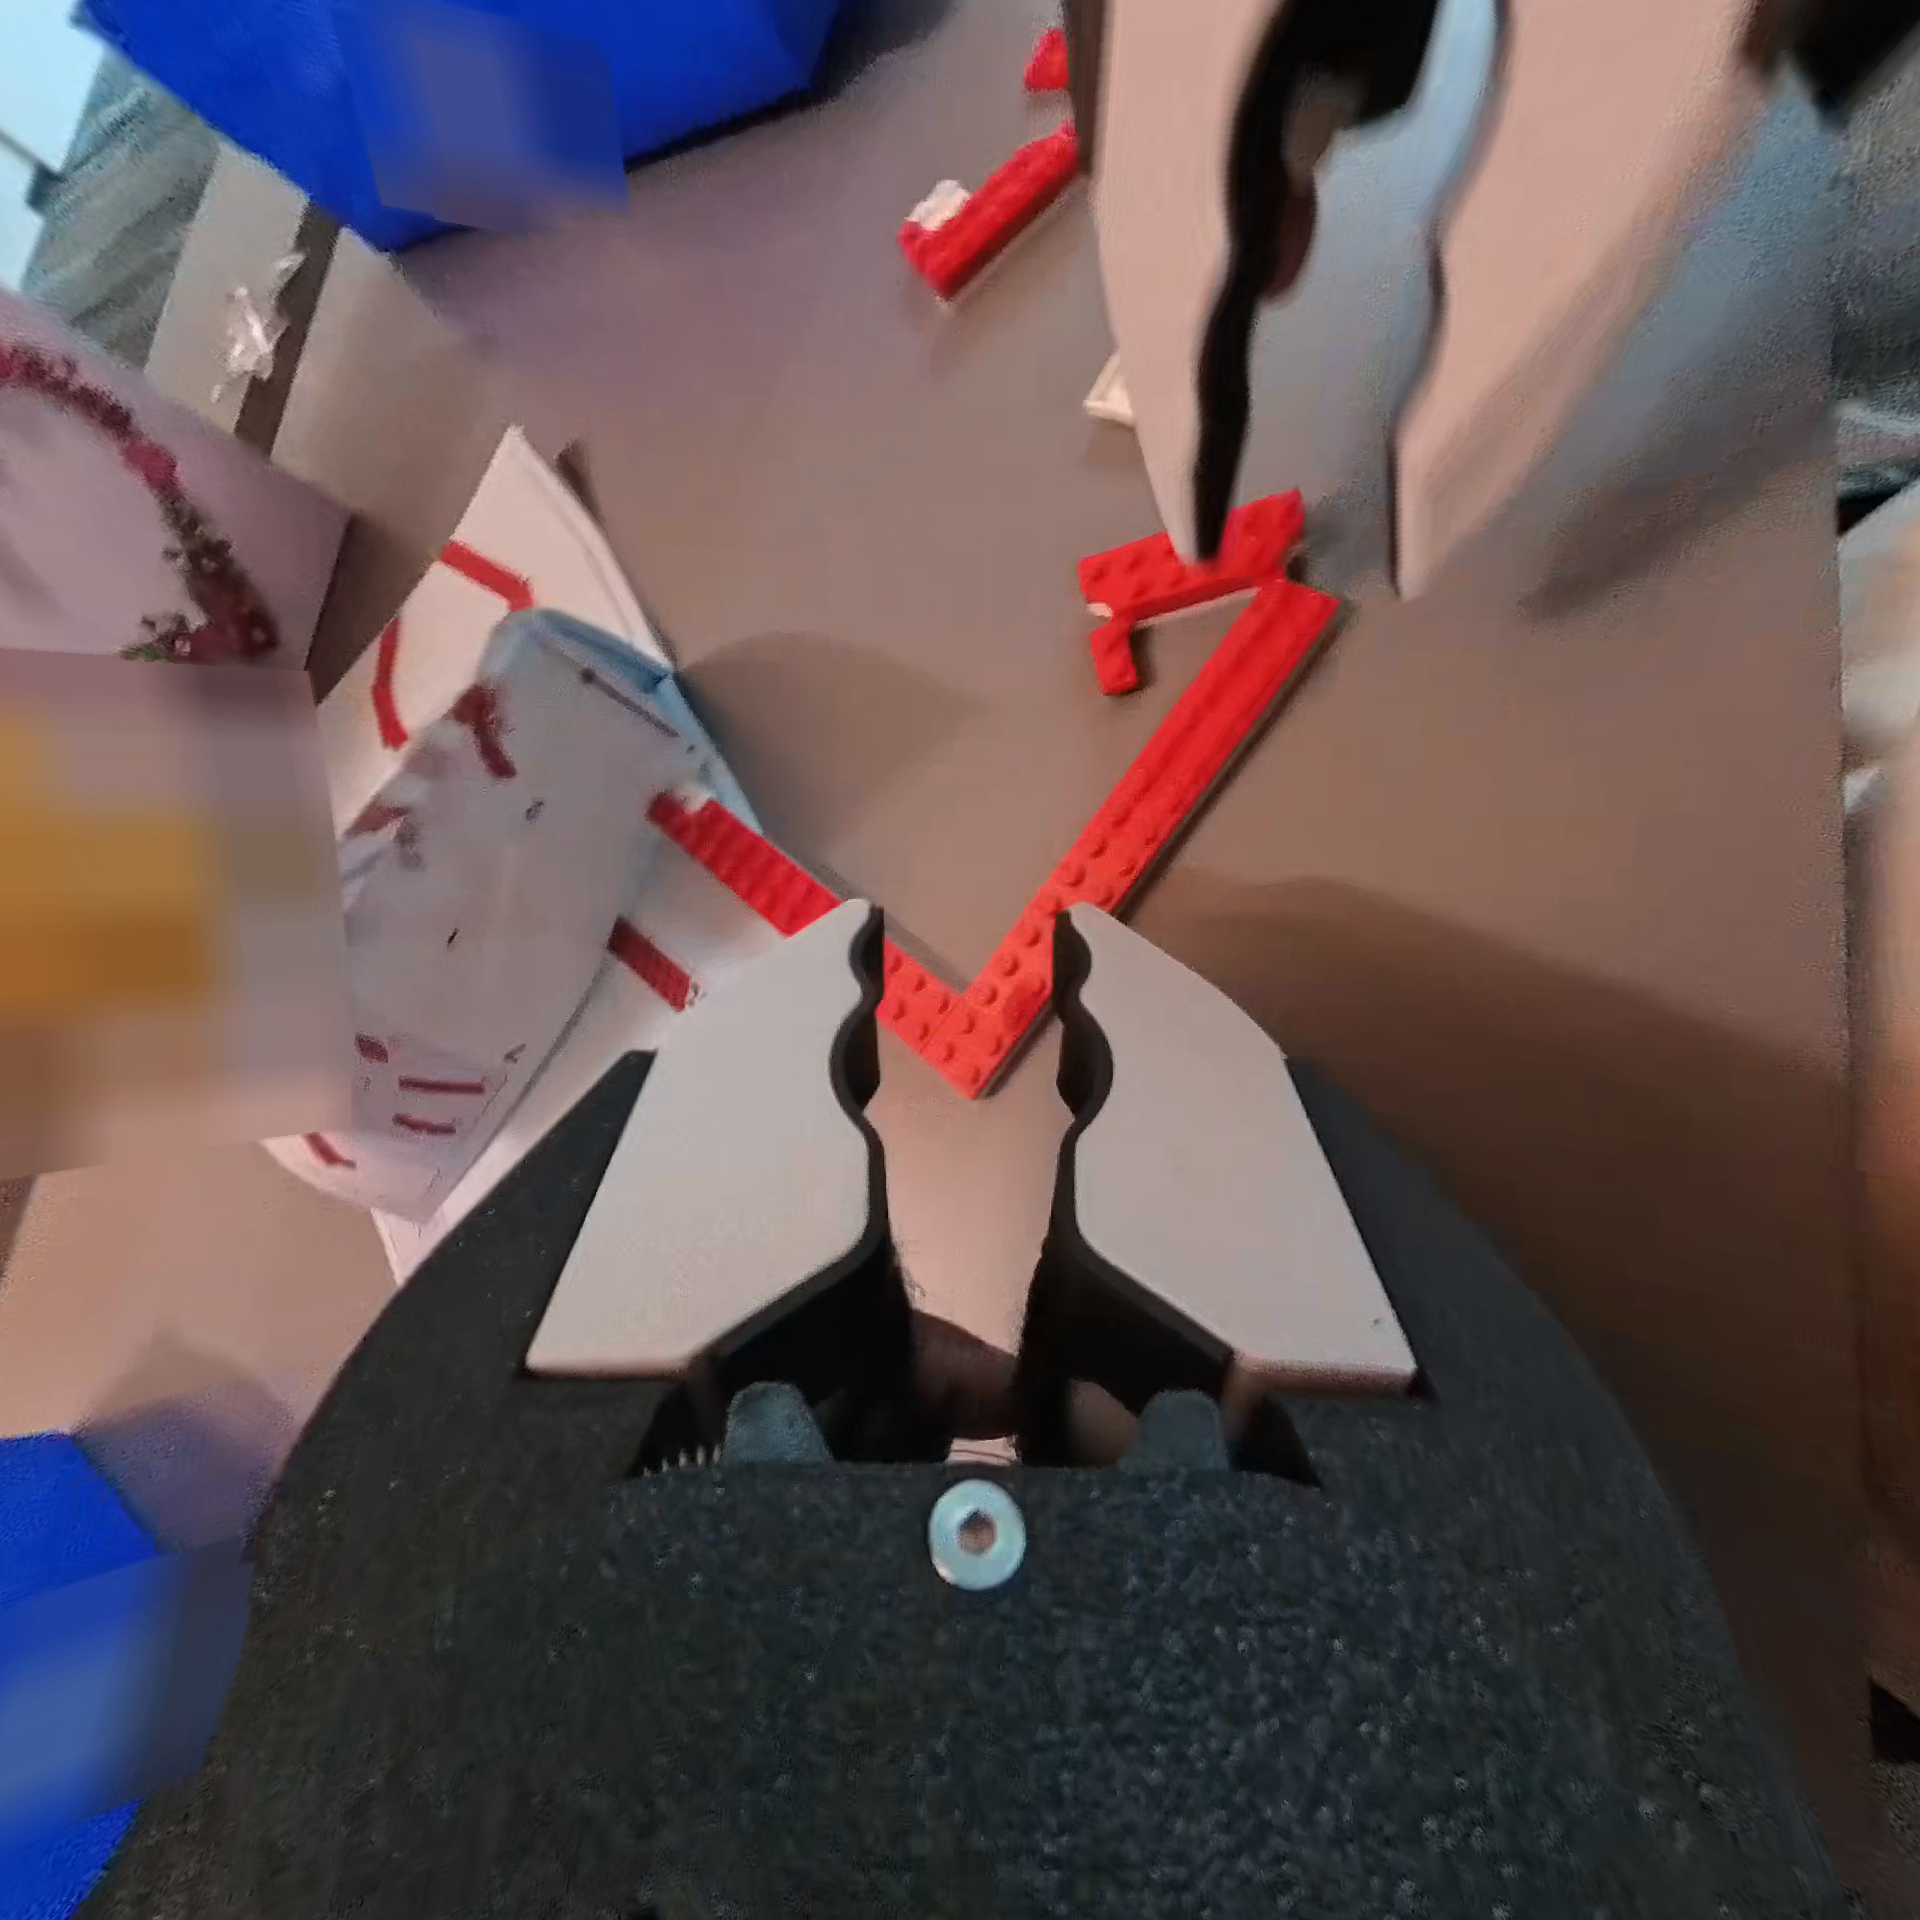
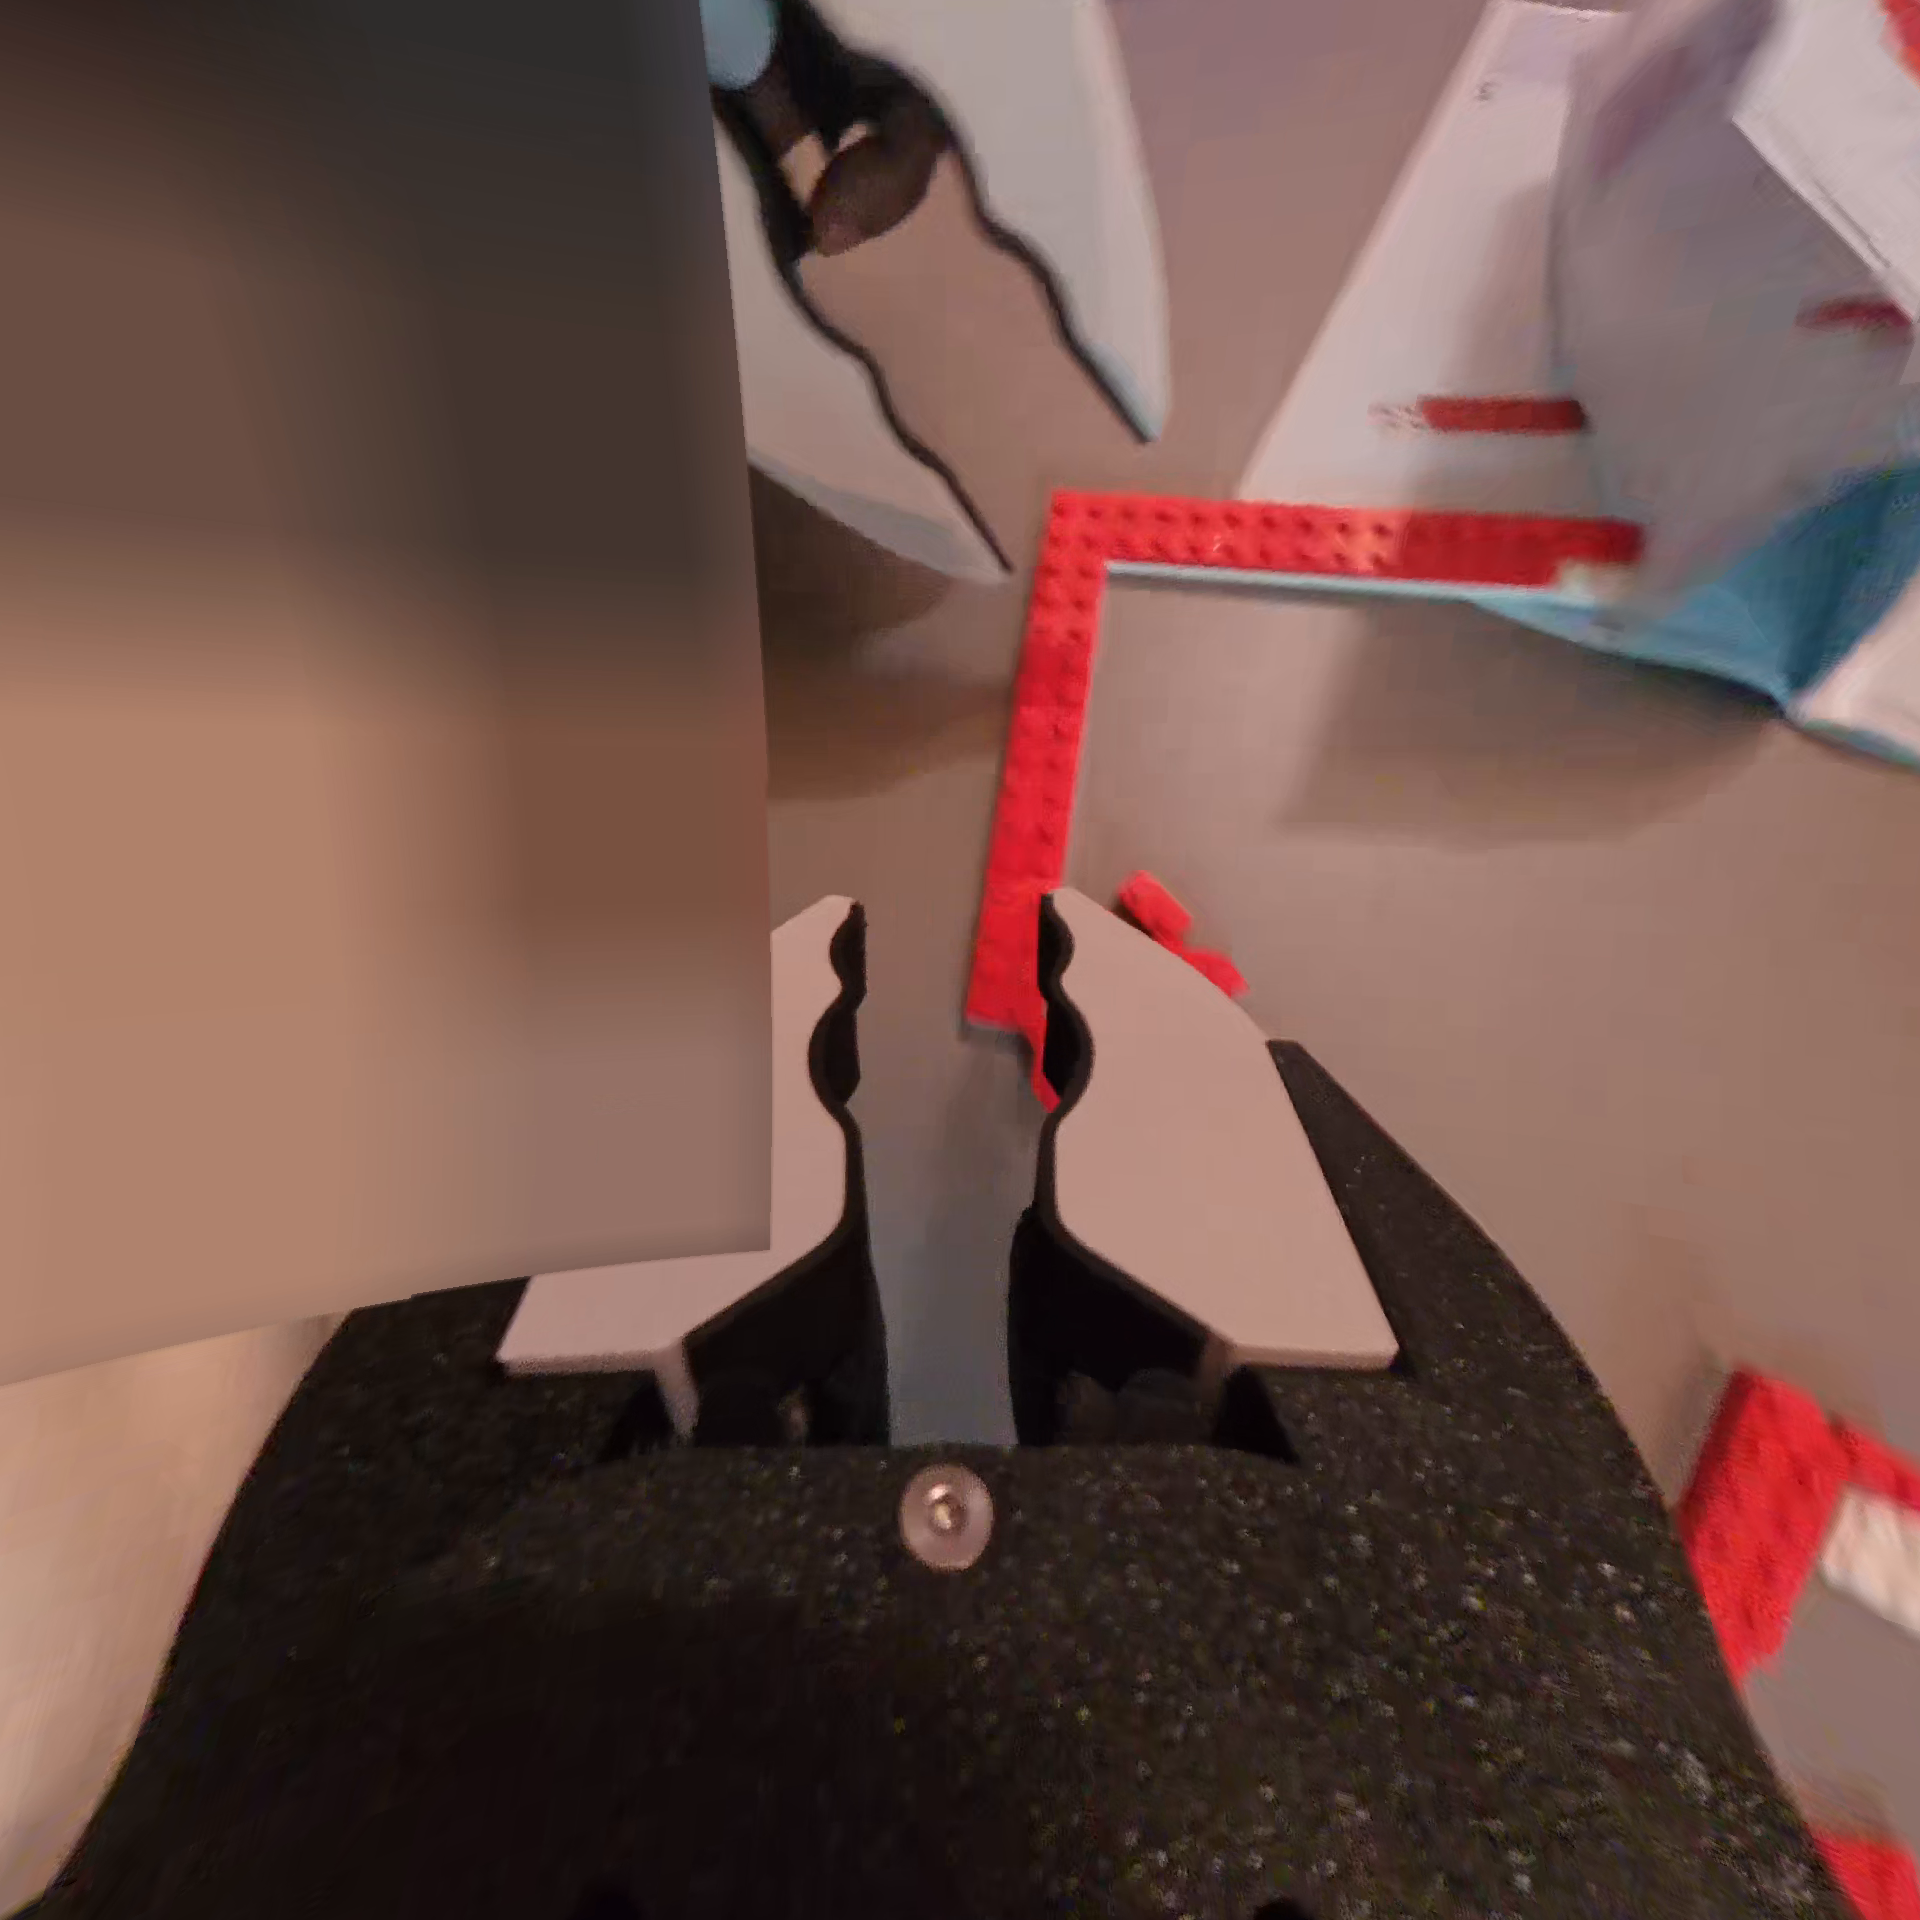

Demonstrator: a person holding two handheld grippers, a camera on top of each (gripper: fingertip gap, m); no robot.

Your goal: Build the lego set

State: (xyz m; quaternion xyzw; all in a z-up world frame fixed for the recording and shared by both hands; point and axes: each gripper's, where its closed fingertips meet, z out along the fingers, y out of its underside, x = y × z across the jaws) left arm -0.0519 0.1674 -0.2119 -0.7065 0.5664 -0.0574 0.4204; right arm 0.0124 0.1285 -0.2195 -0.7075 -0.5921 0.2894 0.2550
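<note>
Left gripper (image 1: 966,935) is nearest, jaws apart, hovering over the corner of the red L-shaped frame (image 1: 1164,821) that lies flat on the table (image 1: 1455,935). Nothing held. Right gripper (image 2: 948,914) also apart and empty; it's down at the frame's far end, beside a small red piece (image 1: 1195,566). More red pieces (image 1: 987,223) lie farther off.

Risks: frame is thin and unpinned, so pressing a piece at one end could skid or tip it unless the left gripper holds the corner. The instruction booklet (image 1: 499,831) overlaps the frame's other leg and could snag it.

Booklet shows red diagrams; no writing readable.
</note>
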